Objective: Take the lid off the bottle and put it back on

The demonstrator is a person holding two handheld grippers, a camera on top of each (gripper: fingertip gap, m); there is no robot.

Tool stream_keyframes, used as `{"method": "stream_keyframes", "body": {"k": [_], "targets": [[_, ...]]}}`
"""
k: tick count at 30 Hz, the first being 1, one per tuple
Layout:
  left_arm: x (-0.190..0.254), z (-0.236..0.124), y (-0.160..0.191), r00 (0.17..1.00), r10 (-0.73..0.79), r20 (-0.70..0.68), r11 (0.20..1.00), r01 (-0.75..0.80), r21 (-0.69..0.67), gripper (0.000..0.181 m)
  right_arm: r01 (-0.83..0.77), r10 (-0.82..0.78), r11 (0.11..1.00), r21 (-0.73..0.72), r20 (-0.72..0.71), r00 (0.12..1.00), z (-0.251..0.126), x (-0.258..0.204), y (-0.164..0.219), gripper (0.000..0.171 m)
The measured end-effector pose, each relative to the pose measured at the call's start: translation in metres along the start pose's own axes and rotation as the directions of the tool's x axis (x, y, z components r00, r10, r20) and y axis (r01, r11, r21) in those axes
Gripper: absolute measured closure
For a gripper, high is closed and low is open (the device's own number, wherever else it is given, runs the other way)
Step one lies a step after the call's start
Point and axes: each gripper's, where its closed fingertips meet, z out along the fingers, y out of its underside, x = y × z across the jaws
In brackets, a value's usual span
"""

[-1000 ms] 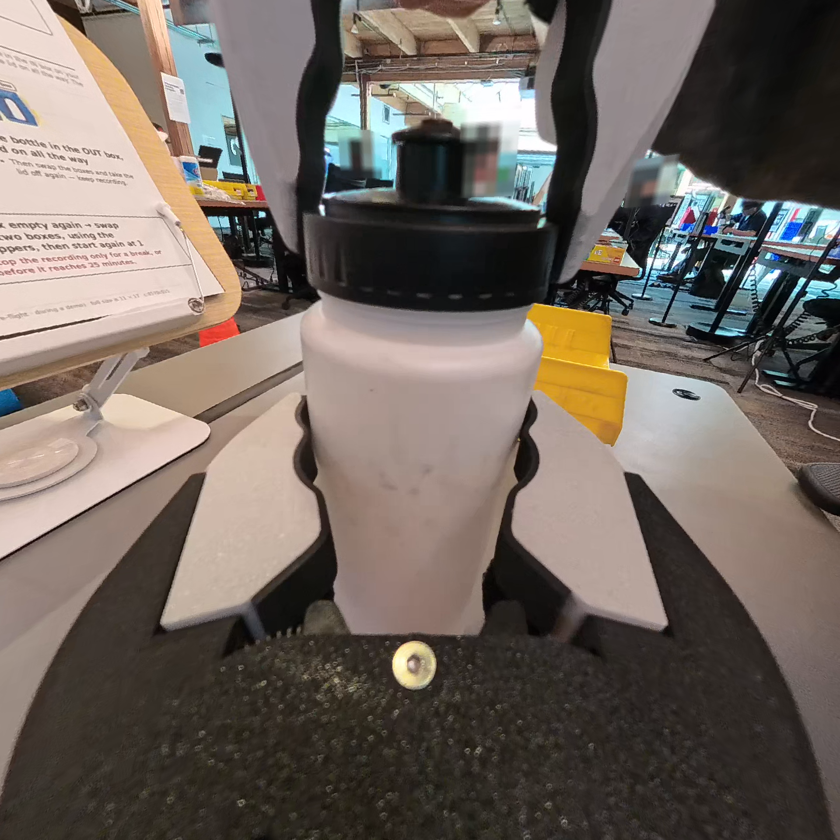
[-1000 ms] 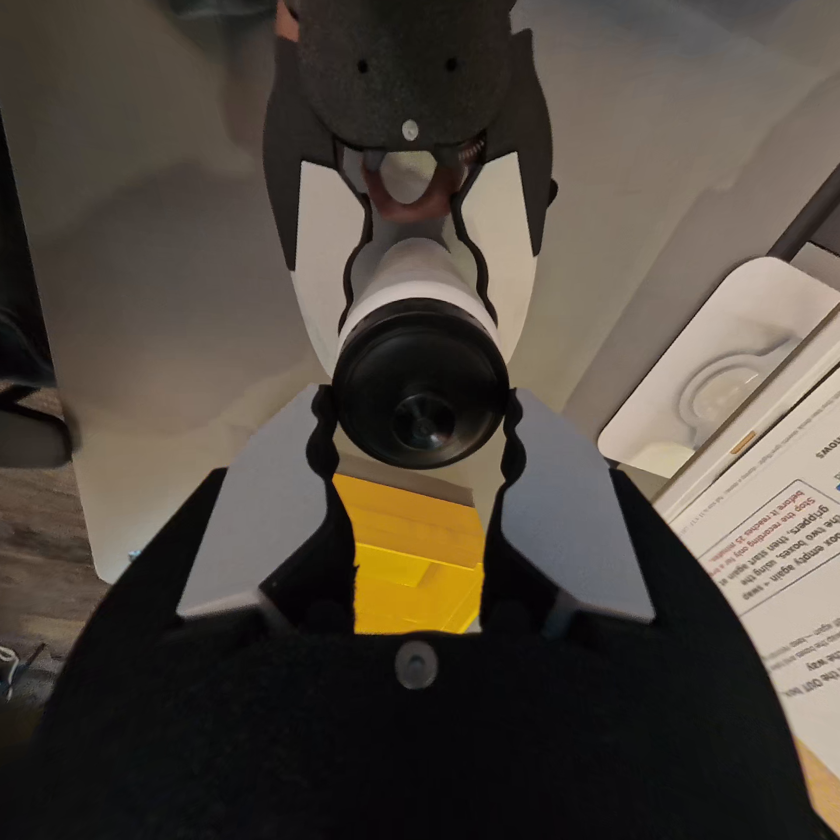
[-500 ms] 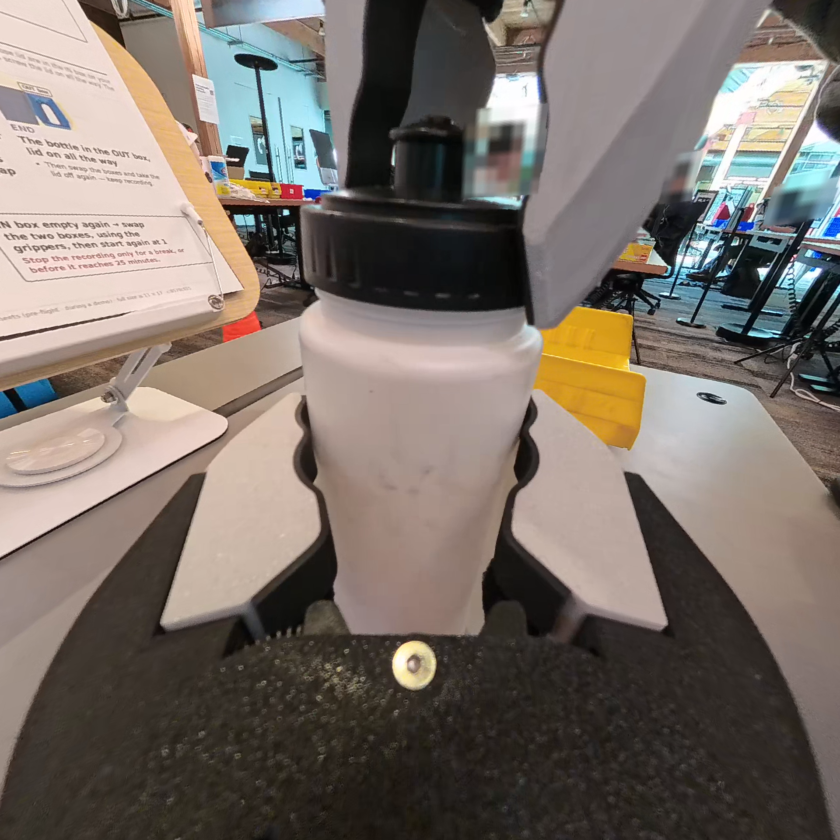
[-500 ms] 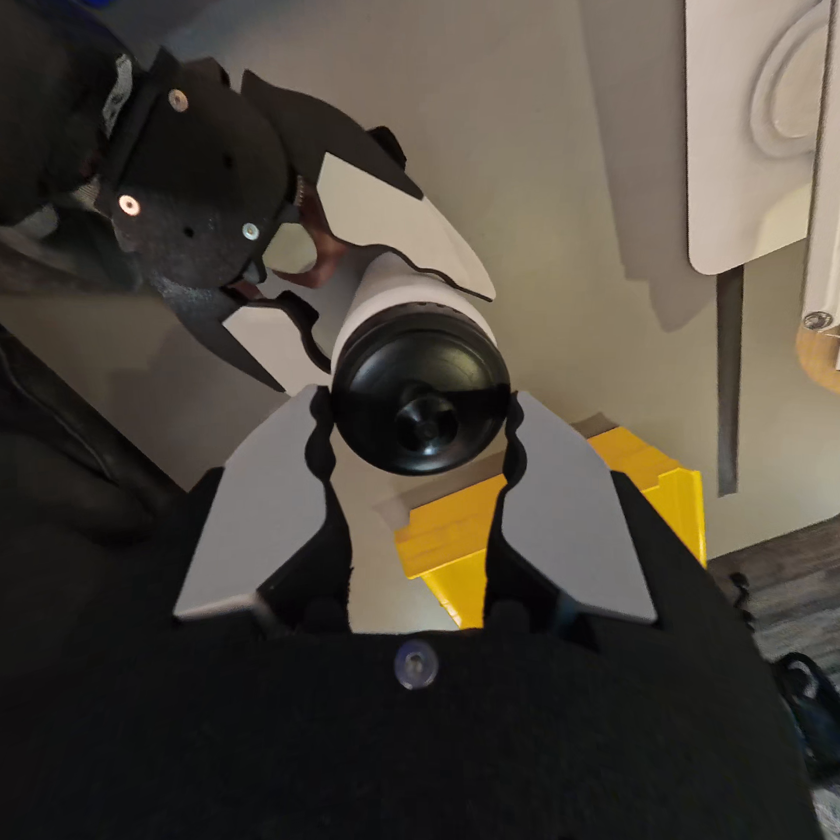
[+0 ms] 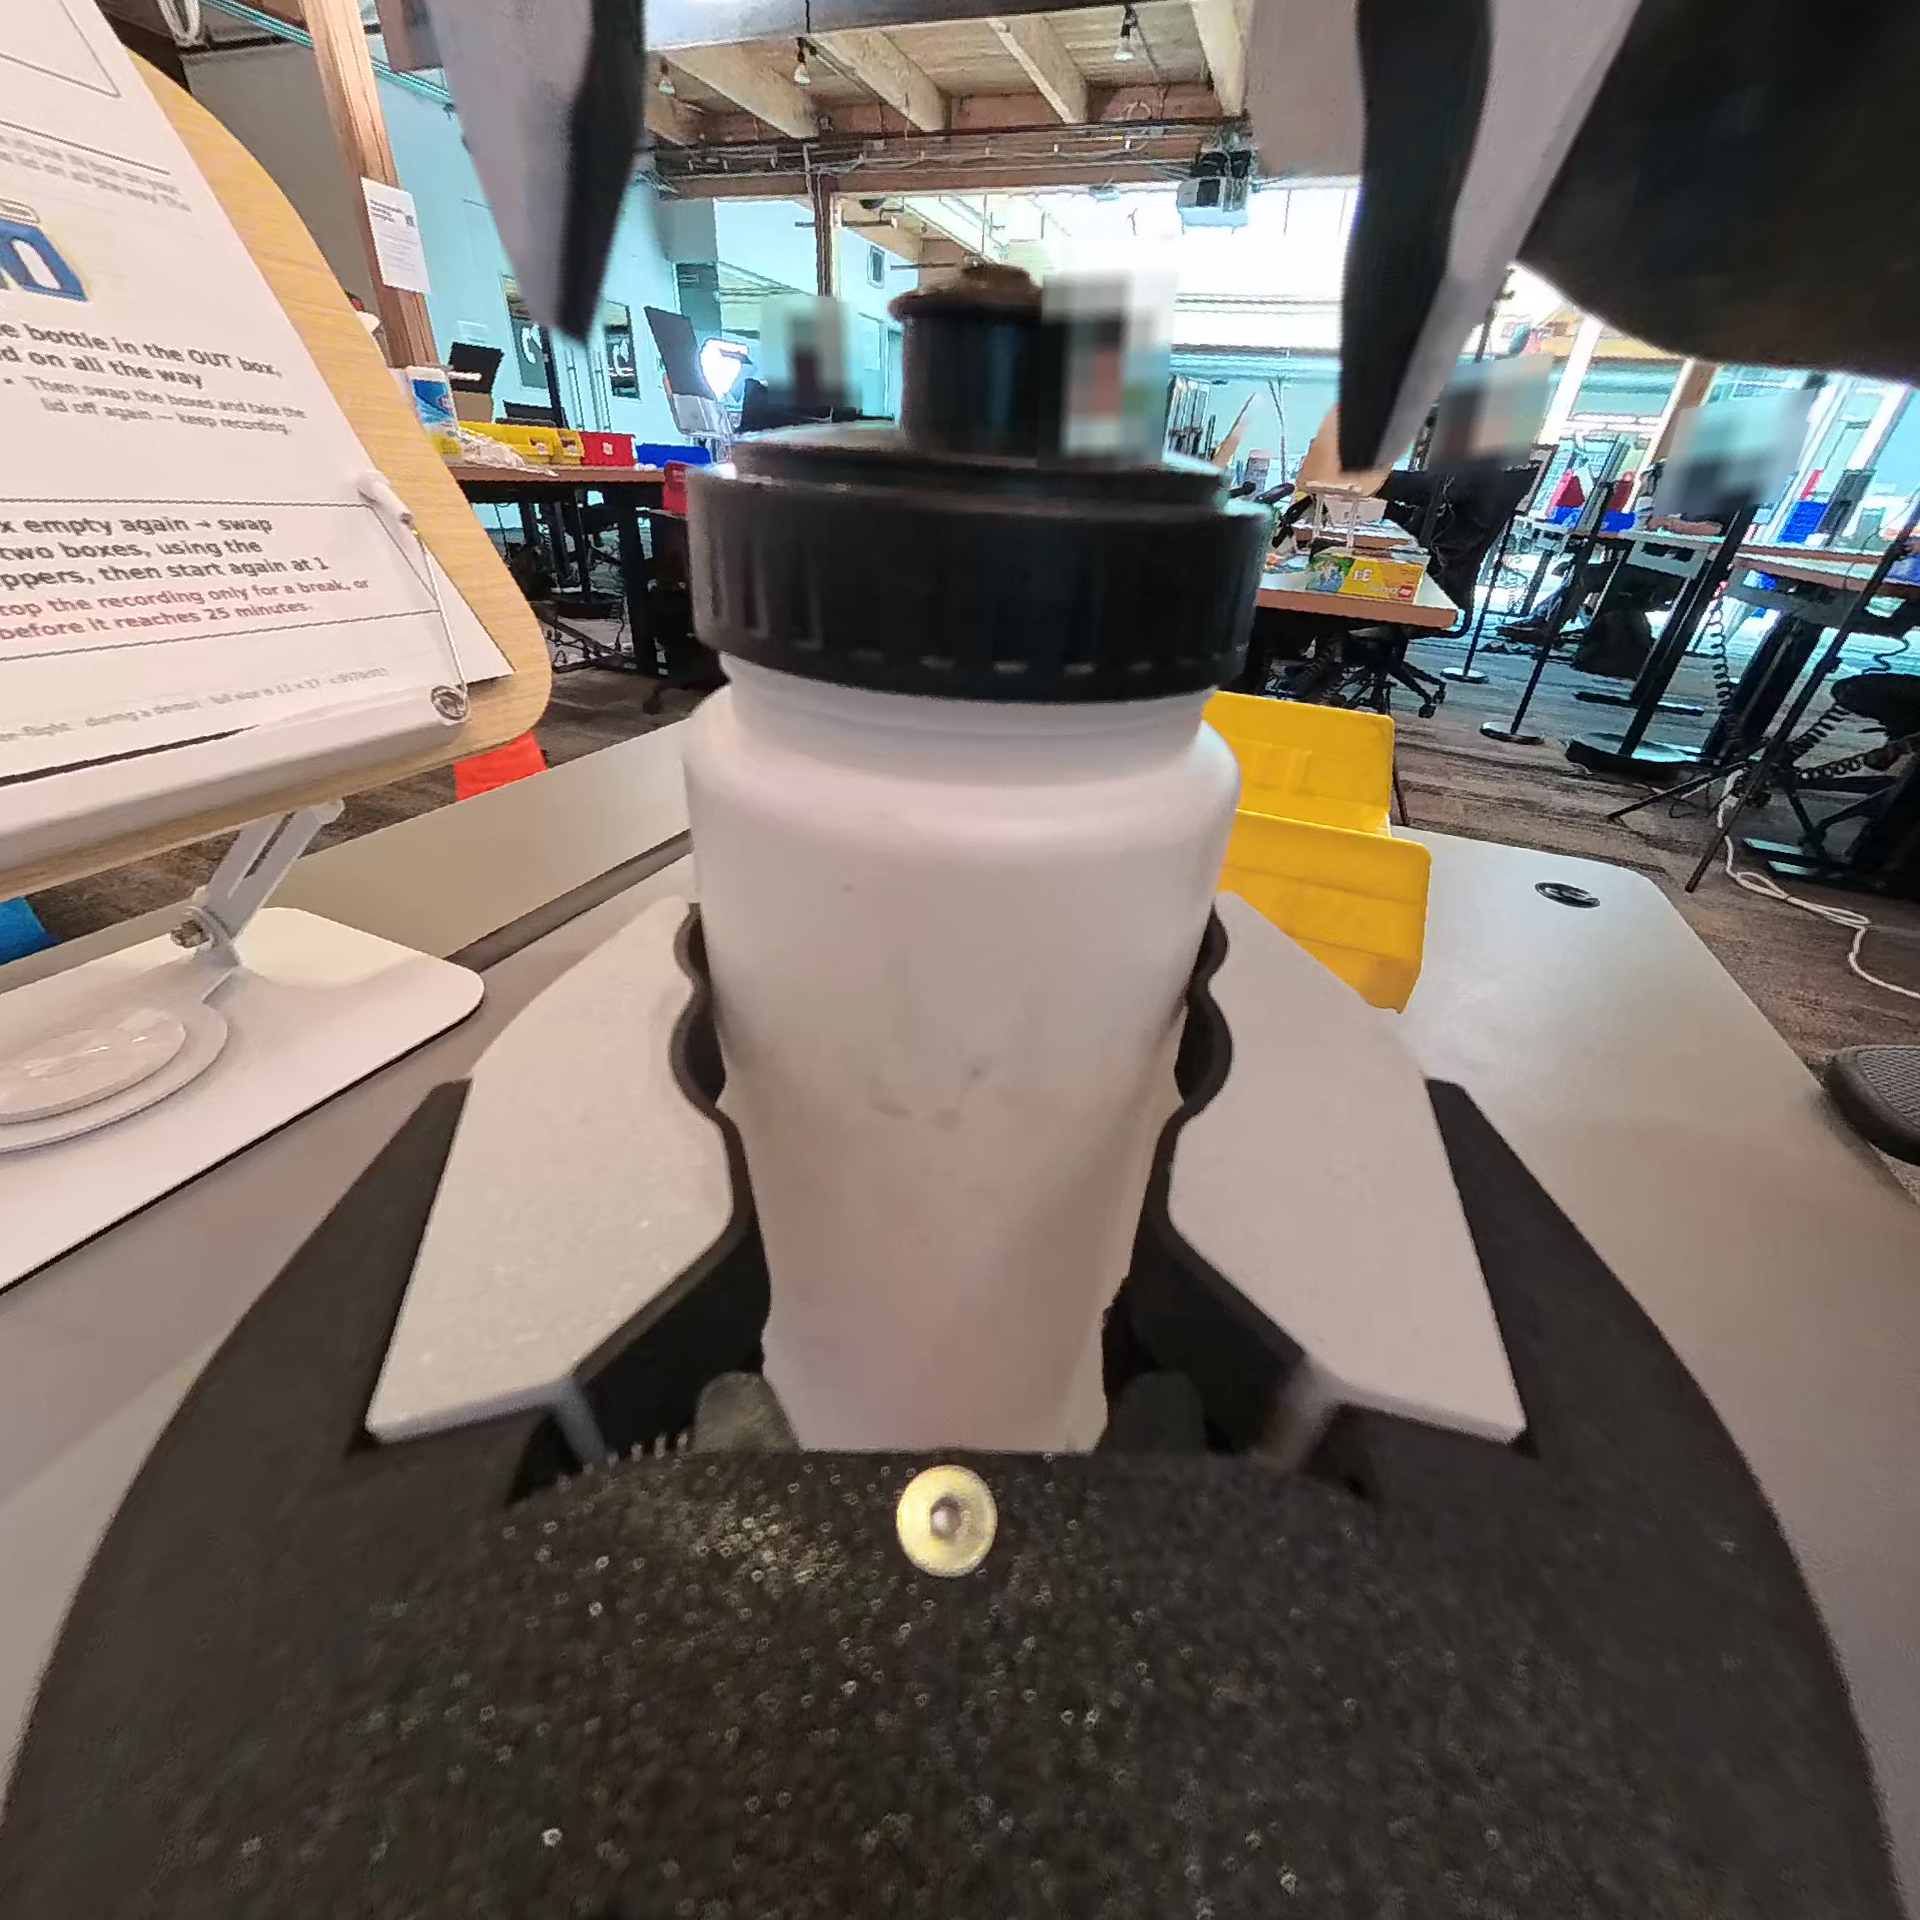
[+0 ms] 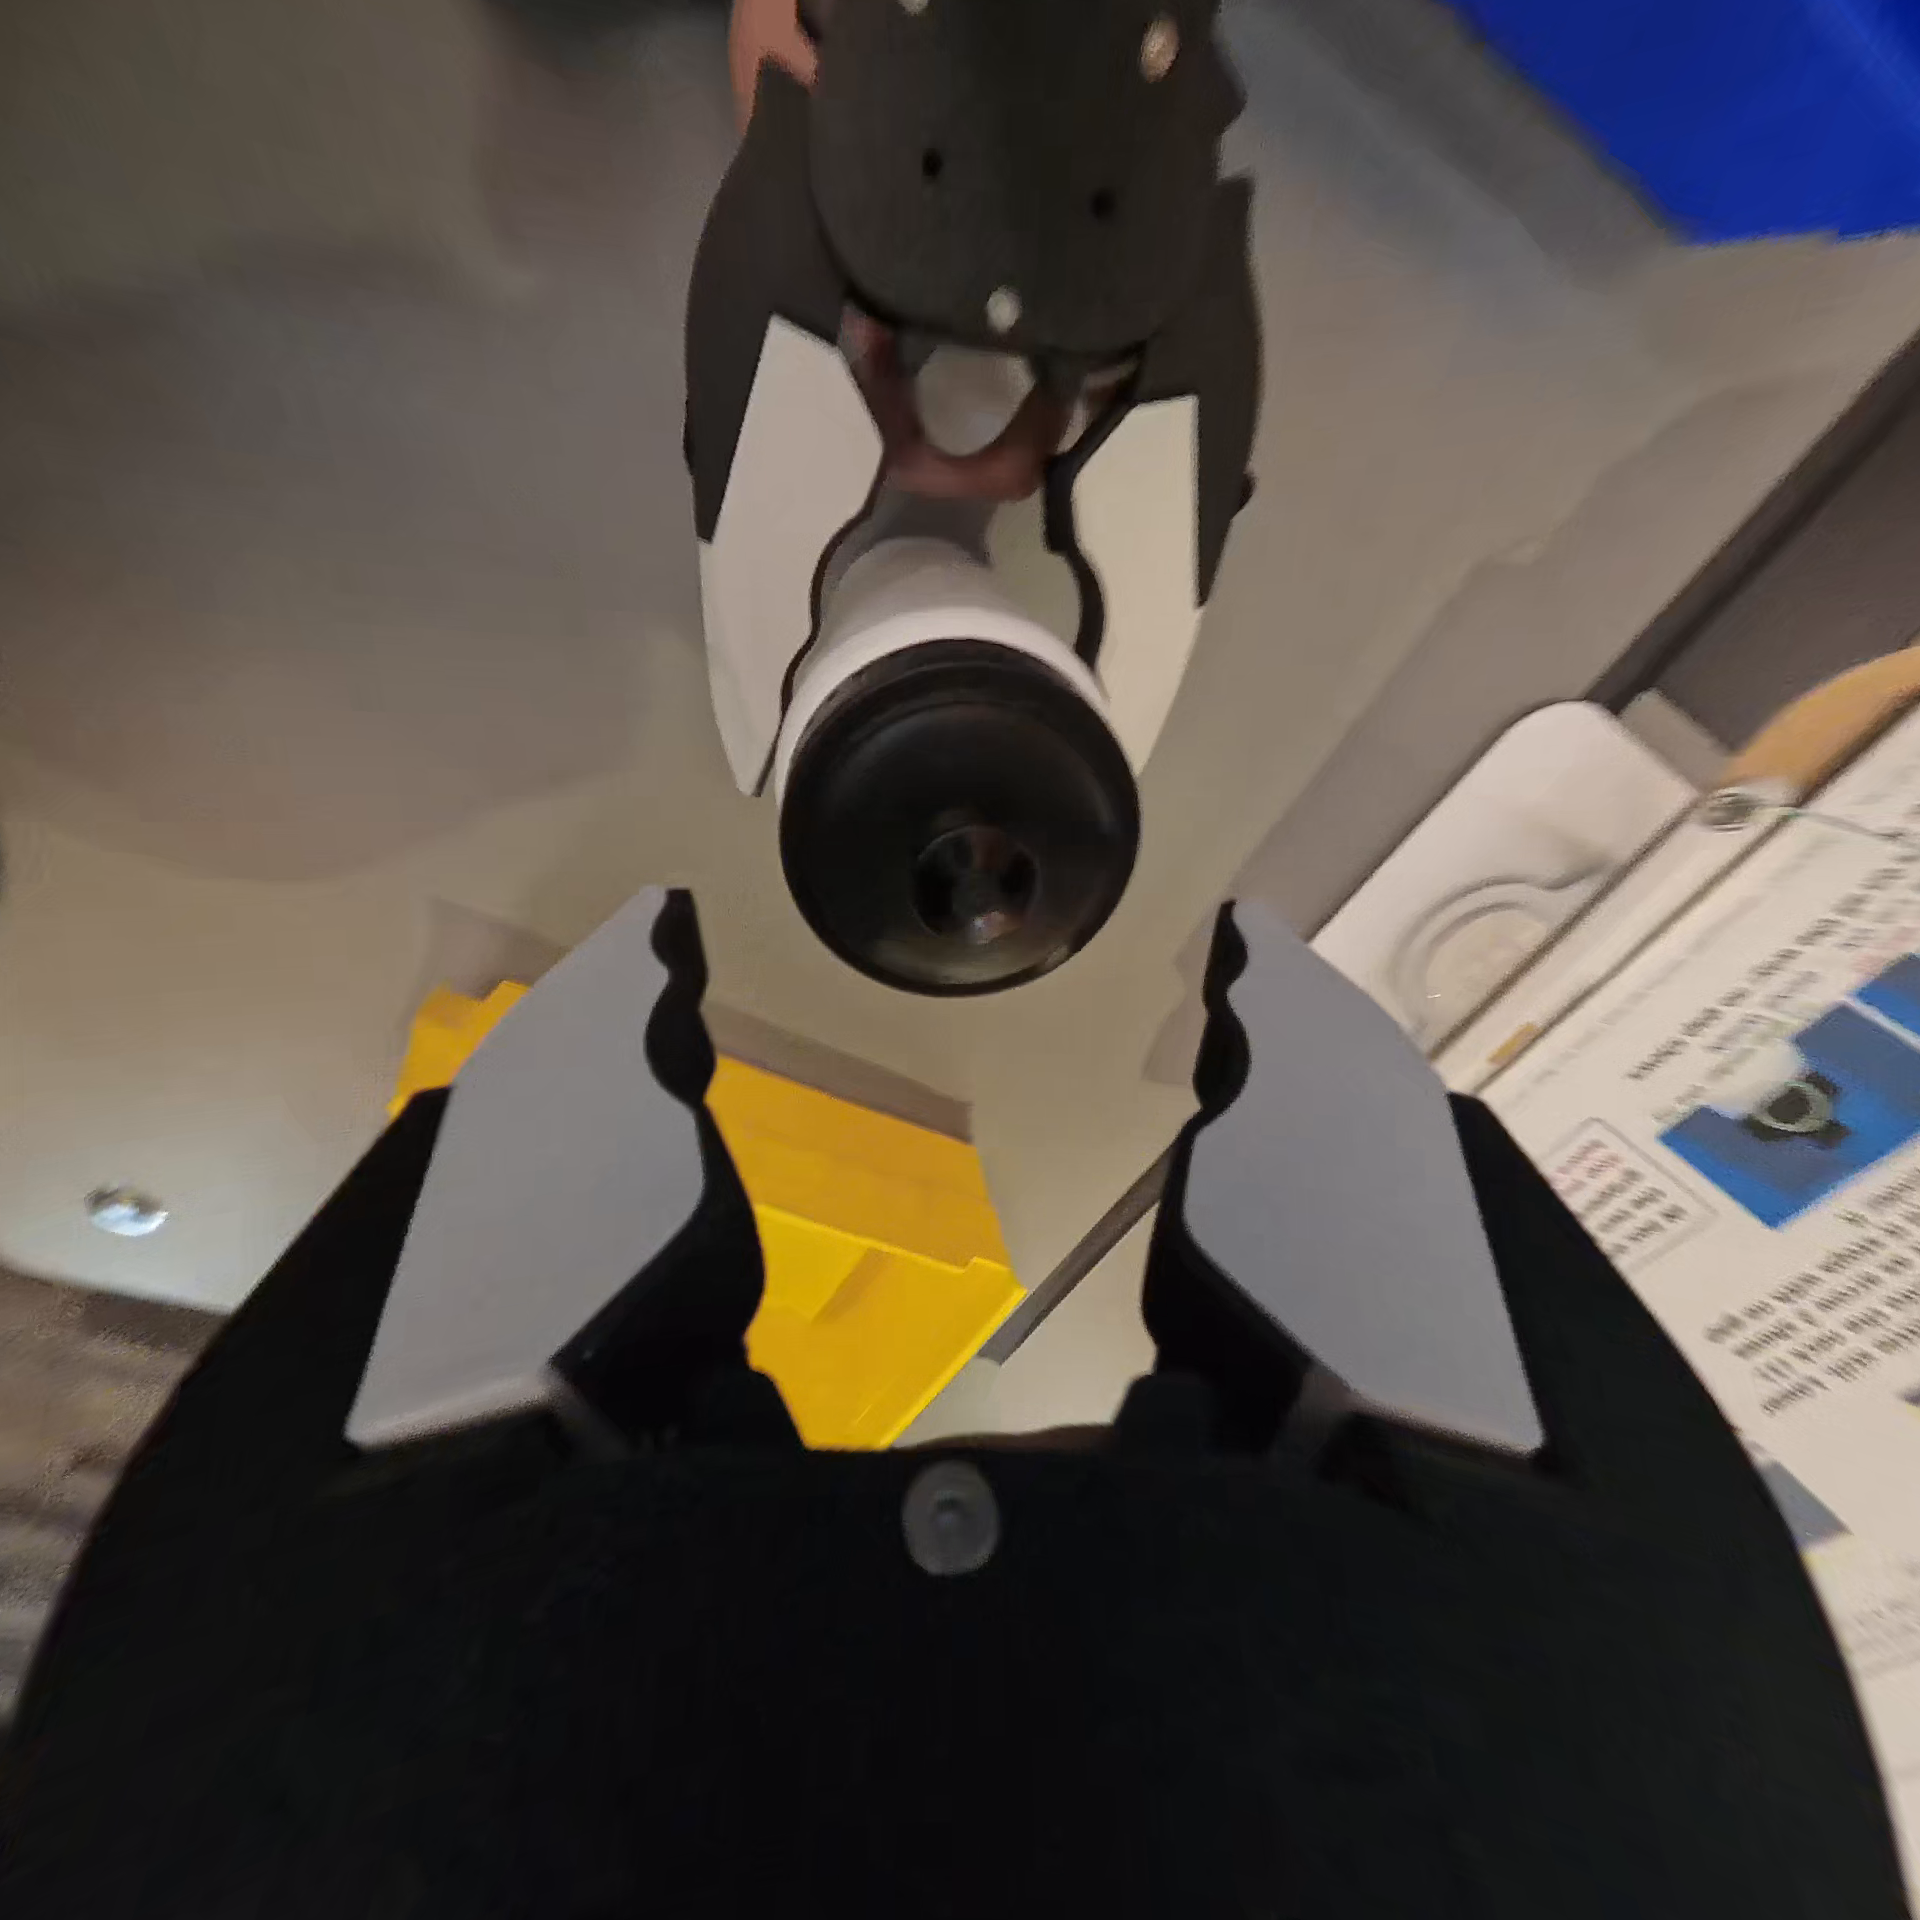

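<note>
A white bottle [image 5: 956, 987] with a black screw lid [image 5: 971, 582] and a black spout stands upright. My left gripper [image 5: 951, 997] is shut on the bottle's body below the shoulder. My right gripper [image 6: 951, 935] is open above the lid [image 6: 956, 831], looking straight down on it; its fingers [image 5: 540, 156] hang apart over the lid without touching it. The bottle body [image 6: 935, 613] and the left gripper [image 6: 966, 582] show below the lid in the right wrist view. A hand shows behind the left gripper.
A yellow bin [image 5: 1320, 862] stands just behind the bottle on the grey table [image 5: 1621, 1039]; it also shows in the right wrist view [image 6: 862, 1226]. An instruction sheet on a wooden stand [image 5: 208, 499] with a white base [image 5: 239, 1018] is at the left. A blue bin [image 6: 1714, 94] is at the edge.
My right gripper was shut on the lid and turned with it; now it has opened, let the lid go and risen above it. The left gripper still holds the bottle.
</note>
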Motion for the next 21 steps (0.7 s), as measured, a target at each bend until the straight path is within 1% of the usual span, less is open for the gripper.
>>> {"method": "stream_keyframes", "body": {"k": [2, 4, 6, 7, 8, 11, 13, 15, 18, 21], "targets": [[0.0, 0.0, 0.0, 1.0, -0.001, -0.004, 1.0, 0.001, 0.001, 0.095, 0.01, -0.008, 0.999, -0.033, 0.046, 0.999, 0.009, -0.001, 0.004, 0.078], [0.0, 0.0, 0.0, 1.0, 0.0, -0.006, 1.0, 0.0, 0.001, 0.095, 0.014, -0.014, 1.0, 0.005, 0.064, 0.998, 0.013, 0.001, -0.001, 0.08], [0.0, 0.0, 0.0, 1.0, 0.0, -0.006, 1.0, 0.0, 0.001, 0.095, -0.014, 0.01, 0.999, 0.041, 0.1, 0.995, 0.014, 0.002, -0.007, 0.086], [0.0, 0.0, 0.0, 1.0, -0.001, -0.005, 1.0, 0.001, 0.002, 0.095, -0.024, 0.019, 0.999, 0.041, 0.125, 0.992, 0.015, 0.001, -0.006, 0.097], [0.0, 0.0, 0.0, 1.0, 0.0, -0.006, 1.0, 0.0, 0.002, 0.095, -0.028, 0.022, 0.999, 0.04, 0.142, 0.99, 0.016, -0.001, -0.006, 0.101], [0.0, 0.0, 0.0, 1.0, -0.002, -0.007, 1.0, 0.002, 0.002, 0.095, 0.009, -0.014, 0.999, 0.04, 0.123, 0.992, 0.015, -0.001, -0.007, 0.102], [0.001, 0.0, 0.0, 1.0, -0.004, -0.01, 1.0, 0.004, 0.001, 0.095, 0.116, -0.118, 0.993, 0.028, 0.06, 0.991, 0.013, -0.001, -0.006, 0.102], [0.001, 0.0, 0.0, 1.0, -0.003, -0.011, 1.0, 0.003, 0.0, 0.095, 0.179, -0.18, 0.984, 0.019, 0.031, 0.983, 0.009, -0.002, -0.008, 0.102], [0.001, 0.0, 0.0, 1.0, -0.003, -0.011, 1.0, 0.003, 0.0, 0.095, 0.213, -0.213, 0.977, 0.001, 0.032, 0.977, 0.008, -0.002, -0.01, 0.102], [0.001, -0.001, 0.0, 1.0, -0.003, -0.011, 1.0, 0.003, -0.001, 0.095, 0.196, -0.195, 0.981, 0.004, 0.063, 0.979, 0.012, -0.003, -0.011, 0.102]]}}
